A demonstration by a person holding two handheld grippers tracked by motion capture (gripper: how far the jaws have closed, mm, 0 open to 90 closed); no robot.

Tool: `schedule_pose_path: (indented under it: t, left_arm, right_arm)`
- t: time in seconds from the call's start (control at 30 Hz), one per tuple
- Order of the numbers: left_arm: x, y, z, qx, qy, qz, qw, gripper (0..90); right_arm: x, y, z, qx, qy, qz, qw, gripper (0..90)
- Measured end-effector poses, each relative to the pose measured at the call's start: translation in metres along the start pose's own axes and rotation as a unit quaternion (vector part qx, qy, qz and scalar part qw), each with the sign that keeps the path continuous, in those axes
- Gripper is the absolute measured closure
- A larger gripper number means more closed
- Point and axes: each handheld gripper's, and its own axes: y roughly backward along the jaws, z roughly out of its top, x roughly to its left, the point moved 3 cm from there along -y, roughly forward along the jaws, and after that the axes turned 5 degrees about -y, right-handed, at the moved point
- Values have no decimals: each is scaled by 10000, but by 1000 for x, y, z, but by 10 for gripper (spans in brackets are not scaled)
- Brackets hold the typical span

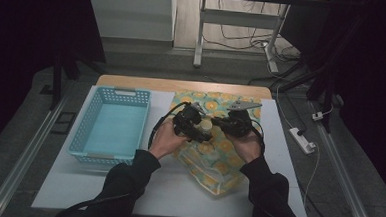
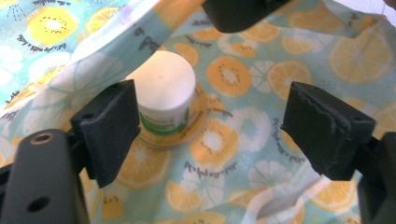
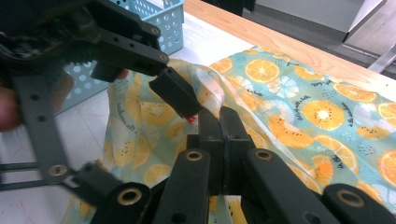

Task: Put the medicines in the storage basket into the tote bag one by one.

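The left gripper (image 2: 210, 126) has its jaws wide apart and holds nothing. The little white jar (image 2: 163, 95) sits inside the fruit-print bag (image 2: 243, 154), at about ten o'clock from the gap, just by the left pad. The right gripper (image 3: 223, 135) is pinched tight on the bag's edge at twelve o'clock, keeping it open. The jar looks dropped in. The blue basket (image 1: 111, 126) waits at nine o'clock.

Light-blue basket (image 1: 111, 125) left of the bag
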Motion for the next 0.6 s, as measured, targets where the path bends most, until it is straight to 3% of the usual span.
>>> schedule_pose_path:
  t: [0.1,0.23,0.33,0.6]
  left_arm:
    - [-3,5,-2,-105,47,-92,9999,132]
    - [-8,10,-5,-147,-37,-127,9998,61]
    - [-11,13,-9,-241,-23,-299,9993,28]
    - [-21,16,-19,-254,-176,-540,9981,6]
  right_arm:
    - [1,0,0,-3,10,23,10000,900]
    - [1,0,0,8,17,27,10000,900]
    - [1,0,1,-8,14,41,10000,900]
    - [2,0,0,10,33,62,10000,900]
